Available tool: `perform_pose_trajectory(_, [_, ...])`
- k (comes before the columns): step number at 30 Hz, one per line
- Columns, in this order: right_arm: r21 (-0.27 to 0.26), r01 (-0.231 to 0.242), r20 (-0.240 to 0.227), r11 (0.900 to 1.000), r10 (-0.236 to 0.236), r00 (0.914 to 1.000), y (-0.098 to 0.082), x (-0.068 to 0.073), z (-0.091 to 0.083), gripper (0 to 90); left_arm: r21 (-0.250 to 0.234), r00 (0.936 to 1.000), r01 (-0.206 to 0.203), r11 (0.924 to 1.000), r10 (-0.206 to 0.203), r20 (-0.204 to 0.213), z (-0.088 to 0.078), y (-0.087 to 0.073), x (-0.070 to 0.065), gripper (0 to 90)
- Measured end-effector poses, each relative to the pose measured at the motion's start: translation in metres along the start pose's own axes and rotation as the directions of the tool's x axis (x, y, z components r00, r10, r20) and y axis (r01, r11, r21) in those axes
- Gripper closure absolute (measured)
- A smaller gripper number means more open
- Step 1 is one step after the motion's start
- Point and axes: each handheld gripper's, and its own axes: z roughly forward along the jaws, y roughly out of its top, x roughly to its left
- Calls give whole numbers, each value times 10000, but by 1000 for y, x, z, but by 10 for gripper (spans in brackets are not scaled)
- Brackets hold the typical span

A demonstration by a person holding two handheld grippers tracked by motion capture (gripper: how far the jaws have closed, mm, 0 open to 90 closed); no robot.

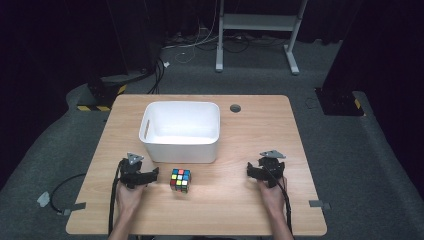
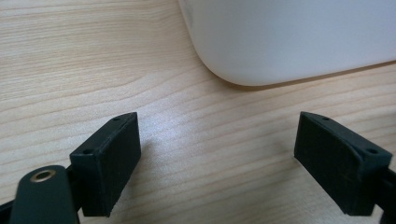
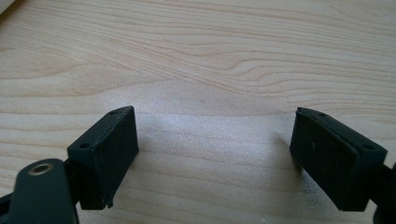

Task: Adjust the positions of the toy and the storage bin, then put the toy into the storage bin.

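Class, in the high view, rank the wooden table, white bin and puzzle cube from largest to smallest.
1. wooden table
2. white bin
3. puzzle cube
The gaps are plain; nearness changes nothing.

White bin (image 2: 299, 37): in the left gripper view the top and right edges cut it; just one rounded lower corner is seen.
Cube (image 1: 180, 180): its far and under faces are hidden; the small stickers are blurred.
Forearms: cut by the bottom edge of the high view.
Room behind the table (image 1: 260, 130): too dark to tell.
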Motion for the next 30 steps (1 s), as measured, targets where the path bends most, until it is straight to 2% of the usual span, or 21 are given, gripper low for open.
perform_pose_trajectory(11, [-18,22,-21,10000,-22,10000,0,0,0,159,-75,9992,-46,10000,49,404,-4,-2,-7,136])
perform_pose_trajectory(19, [-40,58,-28,10000,-59,10000,0,0,0,161,-91,9985,-149,9998,154,528,-7,-3,-10,136])
perform_pose_trajectory(30, [-45,69,-49,10000,-70,10000,0,0,0,166,-82,9975,-78,9999,84,699,-14,-5,-13,136])
